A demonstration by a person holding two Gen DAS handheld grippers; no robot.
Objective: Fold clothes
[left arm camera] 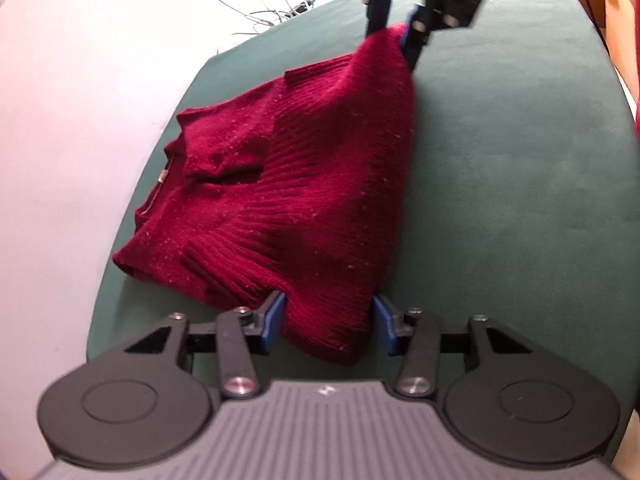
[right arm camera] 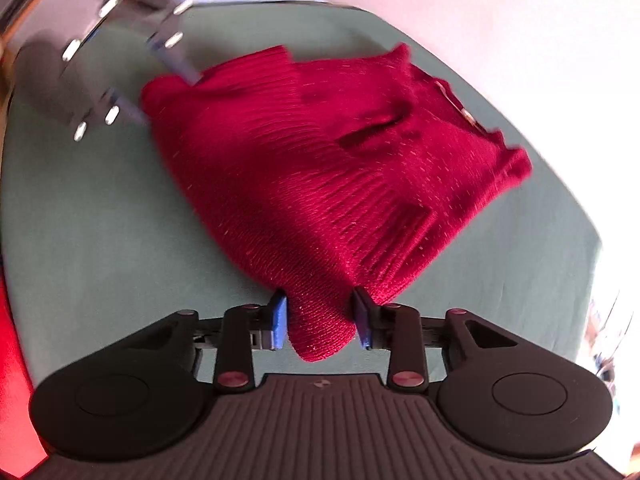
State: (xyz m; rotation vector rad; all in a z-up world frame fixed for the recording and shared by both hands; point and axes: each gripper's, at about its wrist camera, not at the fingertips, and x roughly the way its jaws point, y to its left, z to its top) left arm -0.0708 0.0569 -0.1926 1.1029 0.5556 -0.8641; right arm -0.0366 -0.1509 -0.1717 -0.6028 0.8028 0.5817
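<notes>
The red sweater (left arm camera: 304, 184) lies on the green table (left arm camera: 500, 200), sleeves already folded in. The left gripper (left arm camera: 328, 322) and right gripper (right arm camera: 320, 316) each seem to pinch a bottom corner. The last fold is left.

No readable text, brand or number anywhere; only a small white emblem (left arm camera: 325, 391) on the ribbed gripper body, too small to make out.

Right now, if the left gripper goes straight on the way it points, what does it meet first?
The red sweater: a bunched corner already sits between the left gripper's fingers, so it would push further into the knit, probably.
</notes>
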